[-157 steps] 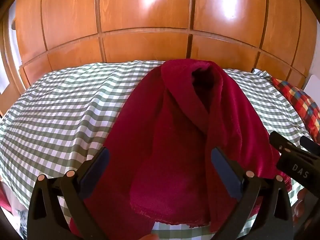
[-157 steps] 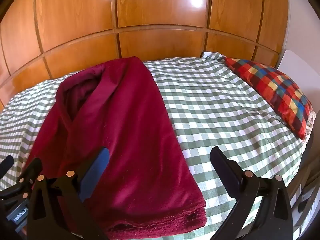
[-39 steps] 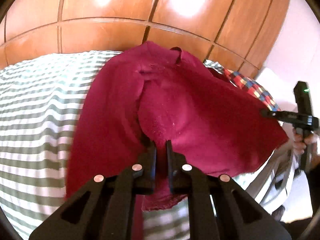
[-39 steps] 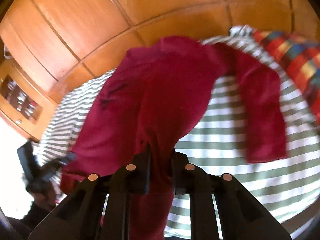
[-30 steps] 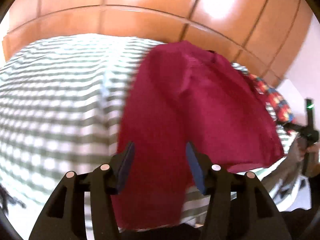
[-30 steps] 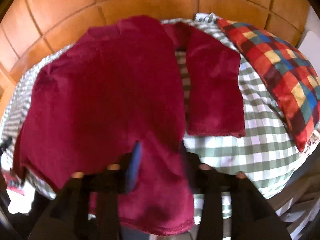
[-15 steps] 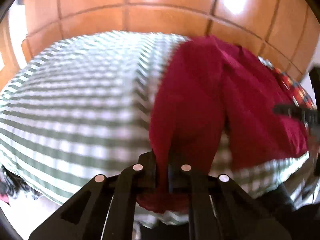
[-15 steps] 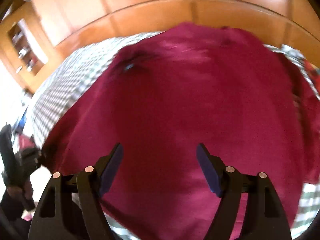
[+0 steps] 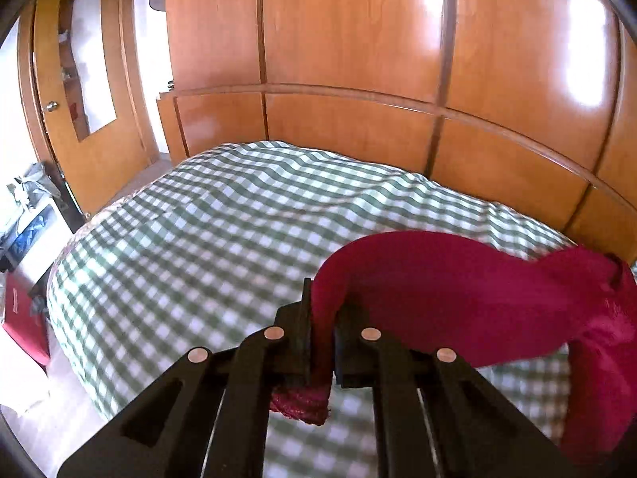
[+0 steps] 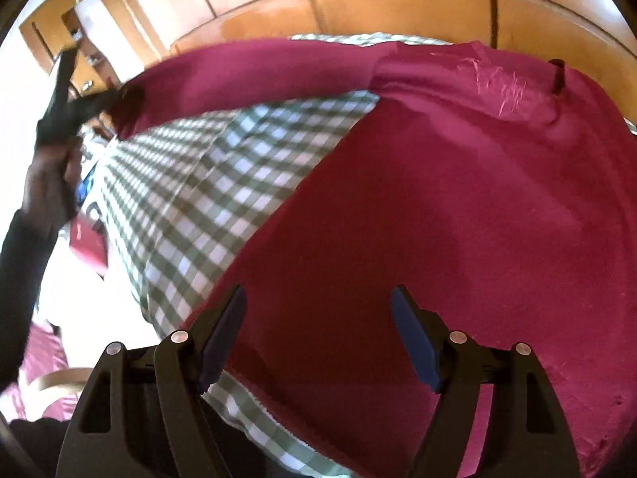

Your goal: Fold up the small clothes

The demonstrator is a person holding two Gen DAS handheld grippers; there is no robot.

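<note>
A dark red long-sleeved top lies spread on the green-and-white checked bed cover. My left gripper is shut on the cuff end of one sleeve, which stretches taut to the right above the bed. In the right wrist view that same gripper shows at the far left, pulling the sleeve out sideways from the body. My right gripper hangs open over the lower body of the top, near its hem, with nothing pinched between its blue pads.
Wooden wardrobe panels rise behind the bed. A wooden door stands at the left. The bed's near edge runs just below my right gripper. A red item and clutter lie on the floor at the left.
My left gripper closed on the sleeve cuff and swung it out left, off the body. My right gripper let go of the top, opened and moved over the body near the hem.
</note>
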